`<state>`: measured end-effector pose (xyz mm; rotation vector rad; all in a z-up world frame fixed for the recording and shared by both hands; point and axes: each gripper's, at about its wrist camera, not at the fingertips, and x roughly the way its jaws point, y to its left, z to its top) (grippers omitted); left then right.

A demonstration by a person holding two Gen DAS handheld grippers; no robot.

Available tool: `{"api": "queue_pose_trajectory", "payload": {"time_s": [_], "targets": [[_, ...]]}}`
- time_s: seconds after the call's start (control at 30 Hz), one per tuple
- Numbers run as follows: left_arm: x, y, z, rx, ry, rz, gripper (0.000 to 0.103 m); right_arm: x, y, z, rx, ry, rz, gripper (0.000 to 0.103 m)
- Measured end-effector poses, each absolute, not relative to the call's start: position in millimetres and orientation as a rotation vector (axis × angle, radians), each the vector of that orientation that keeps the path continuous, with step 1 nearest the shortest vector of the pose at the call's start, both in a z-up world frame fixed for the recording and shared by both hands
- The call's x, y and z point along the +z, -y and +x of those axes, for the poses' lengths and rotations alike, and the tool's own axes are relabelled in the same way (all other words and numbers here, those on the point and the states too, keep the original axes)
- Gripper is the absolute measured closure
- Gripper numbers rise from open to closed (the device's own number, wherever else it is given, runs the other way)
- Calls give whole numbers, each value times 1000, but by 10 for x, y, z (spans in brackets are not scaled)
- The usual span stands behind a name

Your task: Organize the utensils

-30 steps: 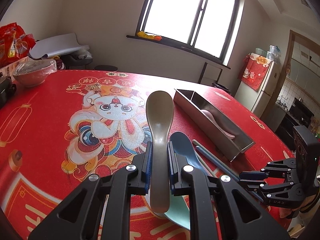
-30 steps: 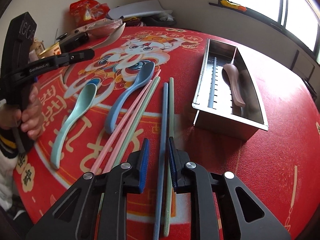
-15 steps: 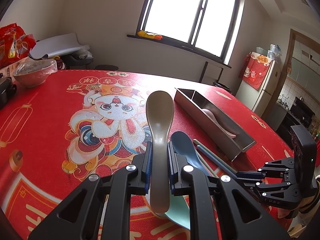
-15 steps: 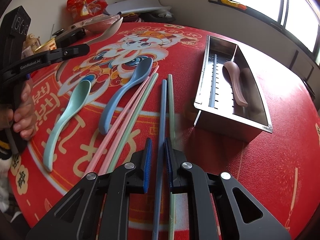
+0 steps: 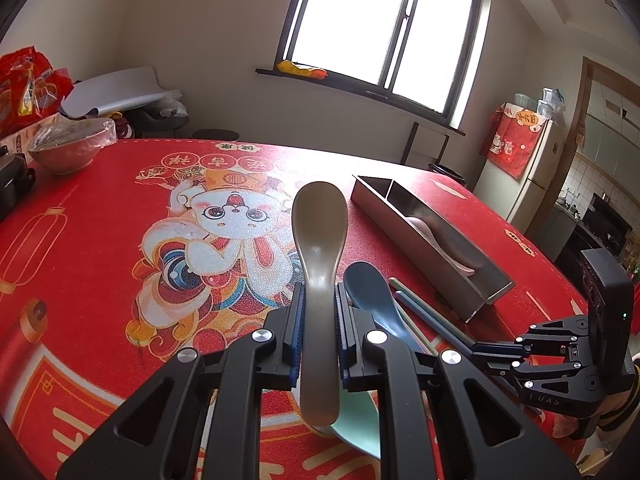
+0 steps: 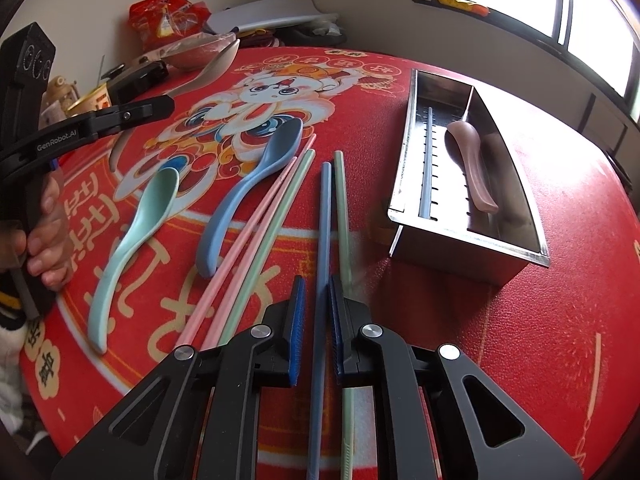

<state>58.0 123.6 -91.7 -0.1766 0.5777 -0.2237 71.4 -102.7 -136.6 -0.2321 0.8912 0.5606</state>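
Observation:
My left gripper [image 5: 319,296] is shut on a grey-brown spoon [image 5: 319,240] and holds it above the red tablecloth; it also shows in the right wrist view [image 6: 168,92]. My right gripper [image 6: 316,288] has its jaws nearly closed around a blue chopstick [image 6: 323,216] that lies on the cloth; whether the pads touch it is unclear. It shows low at the right in the left wrist view [image 5: 496,354]. A steel organizer tray [image 6: 404,168] holds a pink spoon [image 6: 470,164]. On the cloth lie a blue spoon [image 6: 248,196], a mint spoon [image 6: 132,236], pink chopsticks [image 6: 248,236] and green chopsticks [image 6: 342,208].
A covered bowl [image 5: 68,148], red snack bags [image 5: 24,84] and a dark pot [image 5: 12,184] stand at the table's far left. A fridge [image 5: 520,168] and a kitchen doorway are beyond the table on the right.
My right gripper's jaws have narrowed around the blue chopstick. My left gripper holds the spoon as before, drifting slightly.

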Motion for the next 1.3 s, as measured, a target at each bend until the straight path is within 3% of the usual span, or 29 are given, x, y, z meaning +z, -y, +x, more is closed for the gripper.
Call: {"api": "queue_pose_trajectory", "payload": {"time_s": [0.47,0.73,1.0,1.3], "targets": [[-918,-1259,577,-215,-575,-188,89,-1230,1183,678,601,-832,-122,97],[-915,-1259,565,-214,-577,-194,89,-657,1377,1090,553,-742,-11,97],[-921,-1278,570,-220,-580,-210,89,-877,1366,2258,357,-912,75,97],[-948,-1332,604,-228,-590,-232,89,-1190,1174,2529,286,-1014,64,97]]}}
